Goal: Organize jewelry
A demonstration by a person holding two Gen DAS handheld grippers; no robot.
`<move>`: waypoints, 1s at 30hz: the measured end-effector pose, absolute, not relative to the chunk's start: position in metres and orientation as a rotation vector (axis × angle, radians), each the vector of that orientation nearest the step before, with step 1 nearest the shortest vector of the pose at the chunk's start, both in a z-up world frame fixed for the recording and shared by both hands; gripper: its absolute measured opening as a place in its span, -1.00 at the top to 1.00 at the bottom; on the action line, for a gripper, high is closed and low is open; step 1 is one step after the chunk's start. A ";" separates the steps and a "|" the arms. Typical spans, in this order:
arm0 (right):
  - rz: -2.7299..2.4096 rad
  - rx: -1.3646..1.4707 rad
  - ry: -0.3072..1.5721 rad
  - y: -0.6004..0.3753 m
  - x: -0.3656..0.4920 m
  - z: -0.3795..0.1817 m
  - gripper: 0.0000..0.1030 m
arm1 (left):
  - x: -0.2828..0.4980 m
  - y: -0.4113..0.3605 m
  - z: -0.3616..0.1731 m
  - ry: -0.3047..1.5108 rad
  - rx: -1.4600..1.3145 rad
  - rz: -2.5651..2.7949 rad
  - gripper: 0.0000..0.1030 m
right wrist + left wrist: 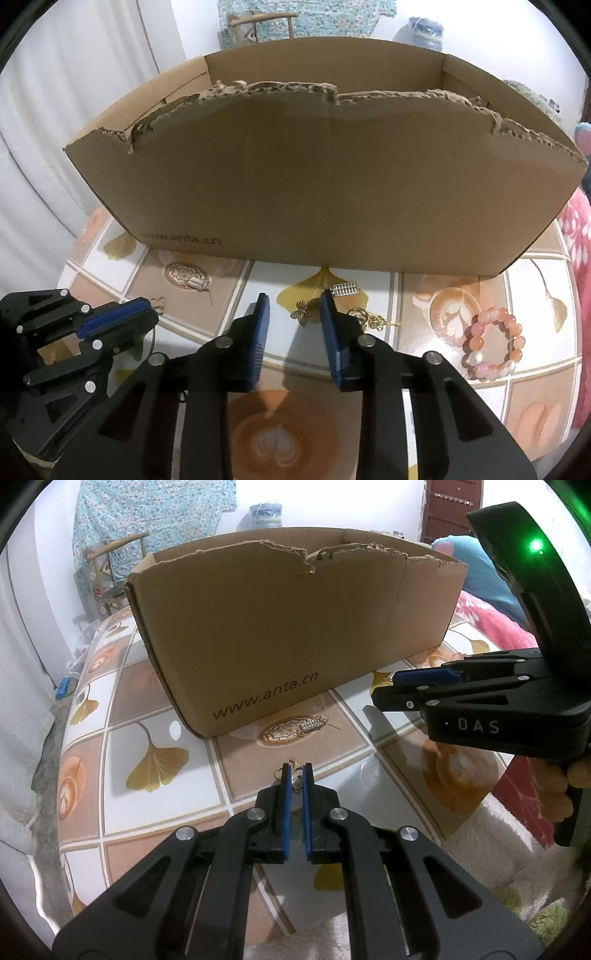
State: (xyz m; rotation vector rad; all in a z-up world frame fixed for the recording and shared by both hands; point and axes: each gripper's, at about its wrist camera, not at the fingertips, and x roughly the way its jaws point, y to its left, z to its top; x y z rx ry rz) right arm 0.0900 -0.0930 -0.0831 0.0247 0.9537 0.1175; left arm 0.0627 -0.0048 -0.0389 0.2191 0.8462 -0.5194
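We see the left gripper [296, 771] angled down at the counter [122, 738], jaws clenched on a small gold earring [294, 780]. The right gripper [293, 304], jaws released, straddles a butterfly charm [303, 313] before the cardboard box [314, 184]; a pink bead bracelet [494, 343] lies nearby

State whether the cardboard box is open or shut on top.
Open. The cardboard box has no lid or flaps; its torn top edge shows the inner walls behind.

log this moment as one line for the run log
left tongs: shut on gold pendant | right tongs: open over butterfly charm | bead bracelet: on table | box: behind
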 end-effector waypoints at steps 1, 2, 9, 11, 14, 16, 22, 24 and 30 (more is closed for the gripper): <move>0.114 0.017 0.954 -0.091 0.090 -0.083 0.57 | 0.063 -0.005 -0.039 0.846 0.218 -0.520 0.90; 0.110 0.010 0.955 -0.091 0.090 -0.084 0.61 | 0.062 -0.005 -0.039 0.846 0.218 -0.519 0.90; 0.121 0.011 0.966 -0.089 0.090 -0.085 0.85 | 0.062 -0.005 -0.039 0.845 0.216 -0.520 0.90; 0.129 0.018 0.967 -0.091 0.088 -0.086 0.85 | 0.062 -0.005 -0.039 0.845 0.216 -0.520 0.90; 0.145 0.037 0.974 -0.101 0.075 -0.085 0.85 | 0.062 -0.005 -0.039 0.843 0.216 -0.520 0.90; 0.152 0.045 0.981 -0.105 0.074 -0.084 0.85 | 0.062 -0.005 -0.039 0.843 0.217 -0.520 0.90; 0.164 0.051 0.994 -0.118 0.056 -0.085 0.85 | 0.062 -0.004 -0.036 0.841 0.213 -0.528 0.89; 0.167 0.056 0.996 -0.119 0.052 -0.084 0.85 | 0.061 -0.002 -0.033 0.834 0.206 -0.533 0.89; 0.182 0.075 0.987 -0.118 0.053 -0.084 0.85 | 0.061 0.000 -0.027 0.805 0.232 -0.534 0.55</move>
